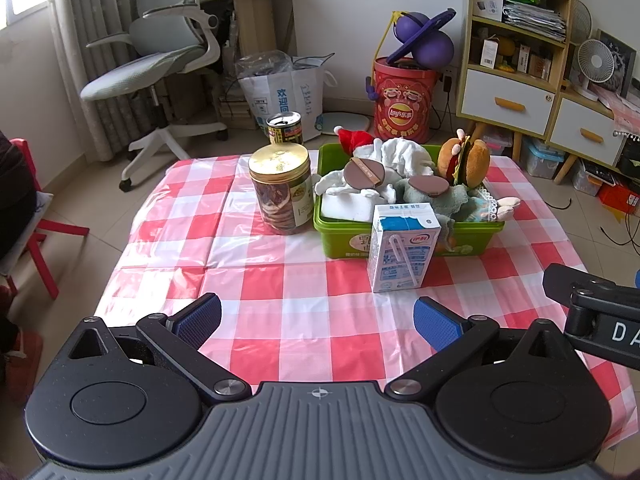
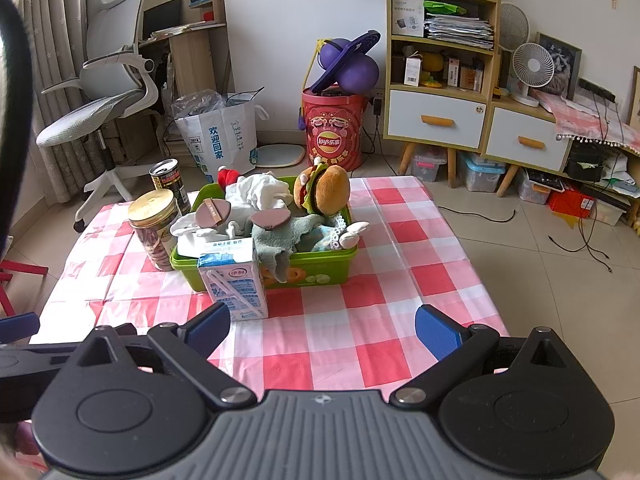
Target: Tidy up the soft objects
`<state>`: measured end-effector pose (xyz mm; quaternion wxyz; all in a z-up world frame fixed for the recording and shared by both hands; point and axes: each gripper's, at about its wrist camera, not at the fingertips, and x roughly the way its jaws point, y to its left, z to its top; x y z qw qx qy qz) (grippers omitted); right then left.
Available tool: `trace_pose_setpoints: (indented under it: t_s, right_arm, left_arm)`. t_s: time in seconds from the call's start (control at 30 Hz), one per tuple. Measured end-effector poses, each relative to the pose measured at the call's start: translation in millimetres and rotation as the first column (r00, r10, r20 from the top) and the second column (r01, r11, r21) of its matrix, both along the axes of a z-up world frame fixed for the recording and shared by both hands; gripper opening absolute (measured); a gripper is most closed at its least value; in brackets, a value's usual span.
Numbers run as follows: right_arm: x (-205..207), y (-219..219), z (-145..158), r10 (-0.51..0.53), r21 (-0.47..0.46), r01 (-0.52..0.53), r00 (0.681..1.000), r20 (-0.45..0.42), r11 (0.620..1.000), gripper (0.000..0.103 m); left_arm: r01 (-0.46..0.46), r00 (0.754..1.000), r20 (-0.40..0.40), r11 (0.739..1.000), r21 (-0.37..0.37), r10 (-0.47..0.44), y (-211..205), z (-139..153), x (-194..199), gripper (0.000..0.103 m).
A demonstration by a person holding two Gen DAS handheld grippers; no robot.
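The soft things, a plush hamburger (image 2: 325, 191), white cloths (image 1: 394, 156) and a green towel (image 2: 280, 236), lay heaped in the green basket (image 1: 408, 236); sorting looked finished. The left gripper (image 1: 318, 320) and right gripper (image 2: 322, 326) hung spread and empty, while the milk carton (image 1: 402, 246) and jar (image 1: 282, 192) stood outside

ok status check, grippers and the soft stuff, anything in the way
Left gripper open, empty. Right gripper open, empty. Soft toys, hamburger plush included, piled in green bin. Milk carton stands in front of bin, jar beside it.
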<state>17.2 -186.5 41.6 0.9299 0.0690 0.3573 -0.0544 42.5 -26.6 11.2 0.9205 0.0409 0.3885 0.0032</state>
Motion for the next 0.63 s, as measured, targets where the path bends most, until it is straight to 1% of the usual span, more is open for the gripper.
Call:
trace_pose_setpoints:
  t_s: [0.63]
  right_arm:
    - [0.1, 0.0, 0.1, 0.001, 0.0, -0.001, 1.0, -0.001, 1.0, 0.076]
  left_arm:
    - [0.0, 1.0, 0.001, 1.0, 0.008, 0.0, 1.7, -0.5, 0.1, 0.098]
